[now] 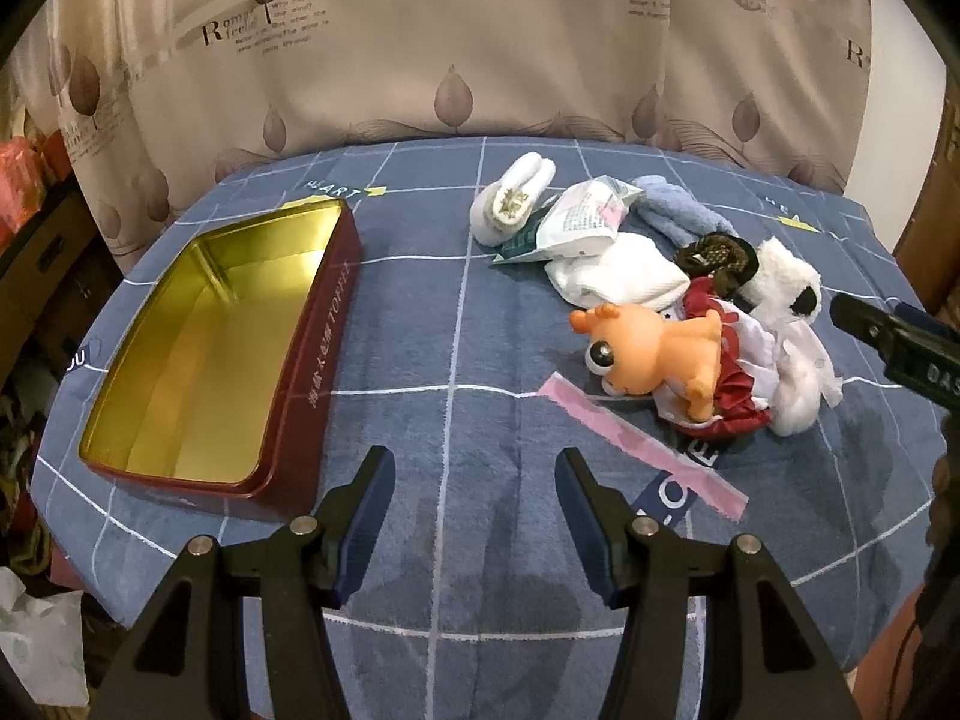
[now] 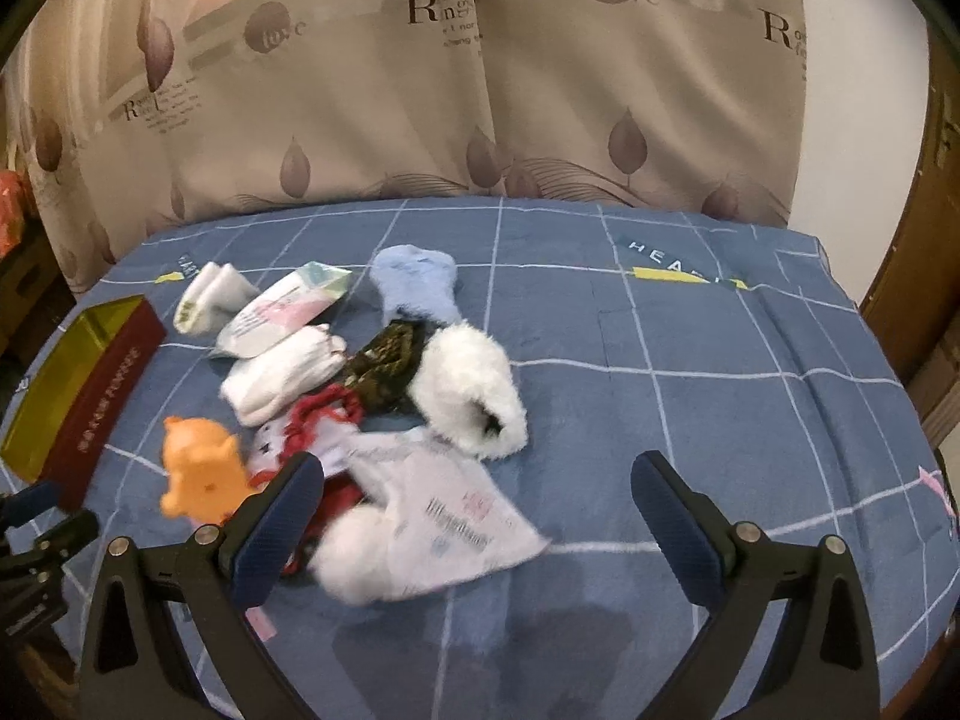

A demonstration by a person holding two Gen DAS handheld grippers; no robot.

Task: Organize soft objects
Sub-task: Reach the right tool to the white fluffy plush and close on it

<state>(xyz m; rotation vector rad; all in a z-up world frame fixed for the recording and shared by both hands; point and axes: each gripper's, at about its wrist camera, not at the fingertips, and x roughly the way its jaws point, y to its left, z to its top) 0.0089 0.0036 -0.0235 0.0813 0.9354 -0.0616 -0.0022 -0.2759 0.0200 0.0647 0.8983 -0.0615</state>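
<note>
Hovering with fingers spread and empty, the left gripper [image 1: 474,501] and right gripper [image 2: 480,516] hold nothing. Just past the right gripper's fingers lies the unsorted pile of soft objects [image 2: 360,384]; the tin box [image 1: 204,354], beyond the left one's fingers, holds nothing yet, so sorting looks unstarted.

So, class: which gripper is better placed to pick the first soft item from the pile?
The right gripper. Its open fingers already frame the white plush at the pile's near edge. The left gripper hangs open over bare blanket, between the tin and the pile.
</note>
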